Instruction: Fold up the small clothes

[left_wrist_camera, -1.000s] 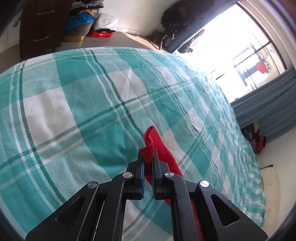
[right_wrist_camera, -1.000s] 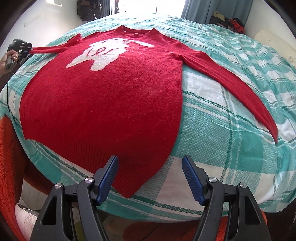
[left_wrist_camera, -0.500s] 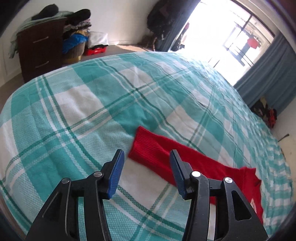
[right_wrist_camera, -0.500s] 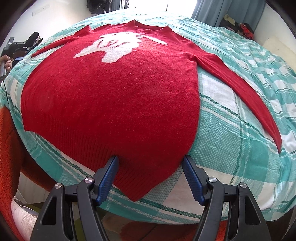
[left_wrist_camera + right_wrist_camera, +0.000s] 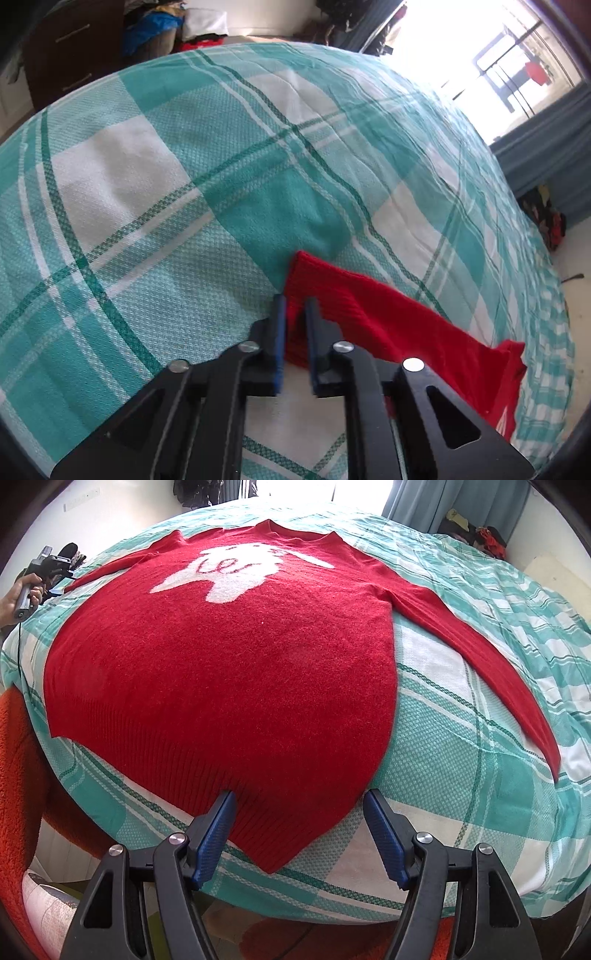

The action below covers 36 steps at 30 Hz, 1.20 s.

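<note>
A red sweater (image 5: 240, 664) with a white figure on its chest lies flat, face up, on a teal and white plaid bedspread (image 5: 461, 775), both sleeves spread out. In the left wrist view my left gripper (image 5: 295, 301) is shut on the cuff of the sweater's sleeve (image 5: 388, 325), low over the bedspread (image 5: 184, 184). The right wrist view shows that same left gripper (image 5: 55, 568) far left, held by a hand (image 5: 22, 594). My right gripper (image 5: 299, 801) stands open over the ribbed hem, its fingers either side of the hem's near corner, pads not pressing.
A dark dresser (image 5: 70, 48) with piled clothes stands beyond the bed. A bright window (image 5: 480, 48) and blue curtain (image 5: 546, 147) are on the right, with a heap of clothes (image 5: 546, 218) on the floor. Orange fleece (image 5: 18, 775) hangs at the bed's near-left edge.
My left gripper let go of the sleeve cuff, opened above it as it lay flat, then sank and shut on the cuff again. The right gripper stayed open over the hem.
</note>
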Motion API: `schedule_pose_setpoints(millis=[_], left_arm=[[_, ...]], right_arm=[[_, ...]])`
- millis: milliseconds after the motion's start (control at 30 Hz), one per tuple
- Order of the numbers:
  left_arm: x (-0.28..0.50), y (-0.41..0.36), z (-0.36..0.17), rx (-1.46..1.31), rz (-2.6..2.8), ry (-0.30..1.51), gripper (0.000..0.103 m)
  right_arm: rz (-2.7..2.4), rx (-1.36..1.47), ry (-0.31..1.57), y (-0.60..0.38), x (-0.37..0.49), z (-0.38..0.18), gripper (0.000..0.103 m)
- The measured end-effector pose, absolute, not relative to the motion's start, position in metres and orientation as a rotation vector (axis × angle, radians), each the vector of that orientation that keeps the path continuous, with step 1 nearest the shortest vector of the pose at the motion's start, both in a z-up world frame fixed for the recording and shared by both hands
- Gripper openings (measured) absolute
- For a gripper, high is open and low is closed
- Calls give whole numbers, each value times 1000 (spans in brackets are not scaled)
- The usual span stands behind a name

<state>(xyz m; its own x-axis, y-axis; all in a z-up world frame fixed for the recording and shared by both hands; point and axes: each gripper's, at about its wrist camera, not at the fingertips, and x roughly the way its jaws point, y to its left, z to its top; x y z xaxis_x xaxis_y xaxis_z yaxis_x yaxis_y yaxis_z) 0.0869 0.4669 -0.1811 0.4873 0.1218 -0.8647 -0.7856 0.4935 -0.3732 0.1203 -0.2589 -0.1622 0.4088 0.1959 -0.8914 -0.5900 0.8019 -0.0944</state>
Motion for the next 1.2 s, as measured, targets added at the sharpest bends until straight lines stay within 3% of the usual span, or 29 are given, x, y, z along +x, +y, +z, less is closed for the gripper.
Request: schedule_pose_setpoints(millis=[233,333,400,467,533,700,833,1000,1133,1200], left_arm=[[35,447,-168,-826,847,871,1],[42,436,-173,-738,864,921,7],[45,430,-169,-716,850,935,19],[42,422,-161,-723,844,917,59],[37,410,-147,-676,880,875,69],[47,365,-115,-533,791,805,70],[105,317,-98,-494,464,827,71],[204,268,-126,-444,299,978,73],[258,277,-180,-435,518,1160,74],[256,296,-180,-543,645,1119,78]], right_arm=[[522,-426,1035,-256,123,-162,71],[527,-418,1040,-257,126,-164,71],[530,-413,1043,-258,127,-164,71],[533,-406,1040,-259,128,-163,71],[532,-396,1029,-260,128,-161,71],[522,-367,993,-266,126,-153,71],[533,-357,978,-266,125,-150,71],[549,-379,968,-259,122,-150,71],[546,-390,958,-259,116,-147,71],[538,-391,961,-262,114,-146,71]])
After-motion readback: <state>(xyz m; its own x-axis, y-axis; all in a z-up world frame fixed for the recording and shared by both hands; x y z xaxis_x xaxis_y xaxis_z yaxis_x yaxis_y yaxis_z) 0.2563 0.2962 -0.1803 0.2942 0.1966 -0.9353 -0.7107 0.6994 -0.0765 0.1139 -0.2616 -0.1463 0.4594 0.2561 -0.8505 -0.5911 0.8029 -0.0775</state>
